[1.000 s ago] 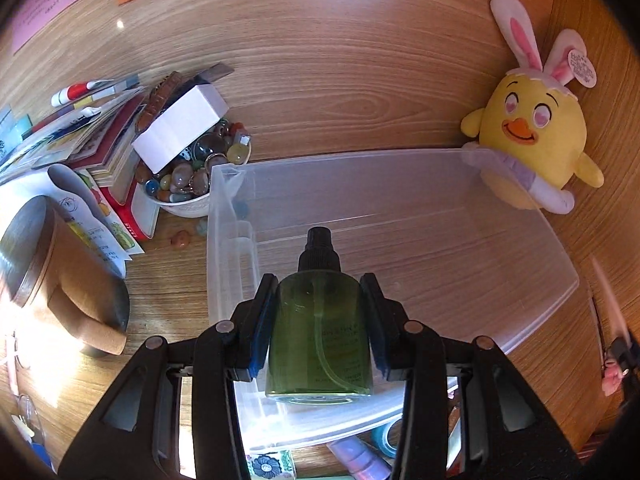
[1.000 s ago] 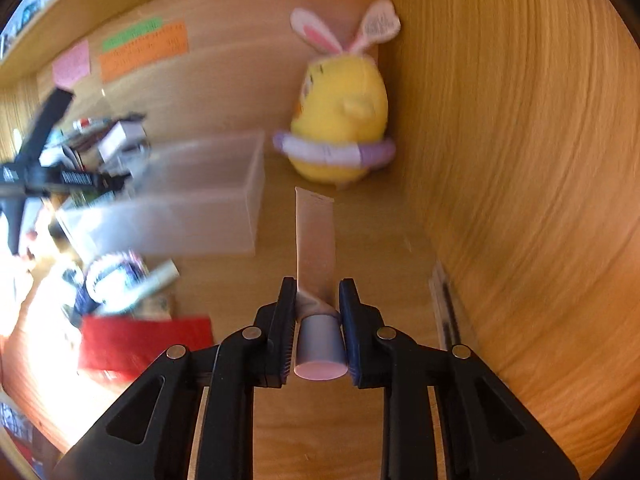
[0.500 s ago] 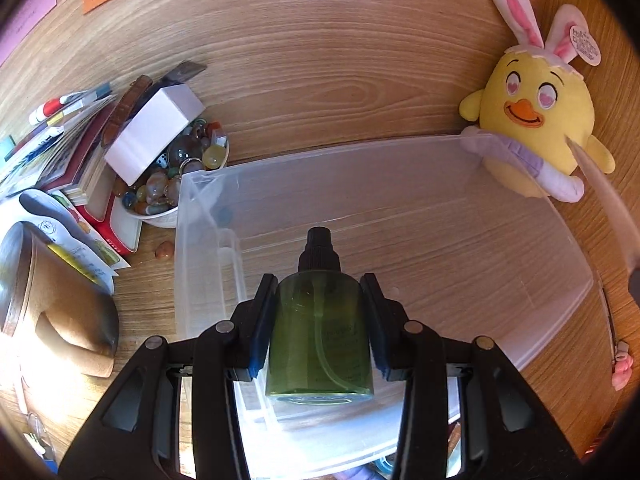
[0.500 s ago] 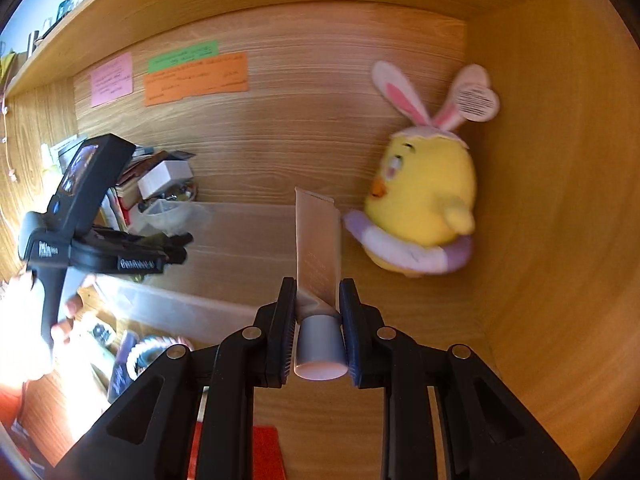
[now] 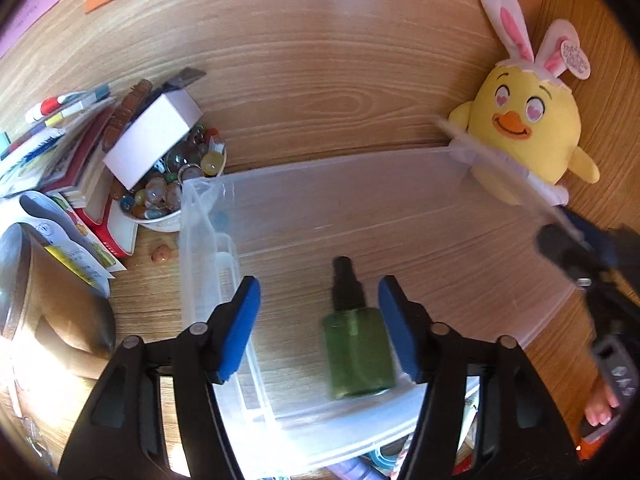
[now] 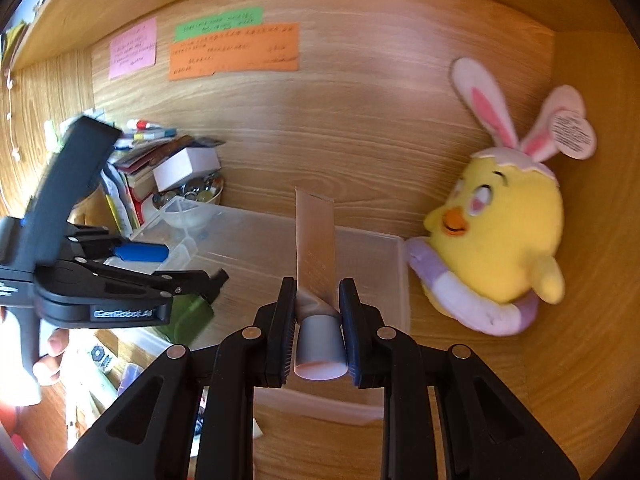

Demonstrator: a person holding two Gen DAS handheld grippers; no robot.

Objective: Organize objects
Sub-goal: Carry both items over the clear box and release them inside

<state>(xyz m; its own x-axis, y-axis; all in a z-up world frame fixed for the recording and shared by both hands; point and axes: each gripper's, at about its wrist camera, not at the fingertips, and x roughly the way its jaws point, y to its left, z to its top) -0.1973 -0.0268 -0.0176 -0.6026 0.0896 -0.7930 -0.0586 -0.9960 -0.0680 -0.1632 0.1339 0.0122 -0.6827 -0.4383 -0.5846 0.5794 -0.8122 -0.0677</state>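
Inside the clear bin (image 5: pixel 400 208), beside the plush chick (image 5: pixel 528 132), a green bottle (image 5: pixel 356 352) lies lengthwise, cap toward the back wall, between the left gripper's (image 5: pixel 320 328) released jaws; the right gripper (image 6: pixel 318 320) clenches a tube (image 6: pixel 314 244) above the bin.

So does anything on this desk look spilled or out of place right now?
One small thing: a stray stone lies on the desk beside the heaped bowl of stones, as if spilled. A white box rests tilted on the heap.
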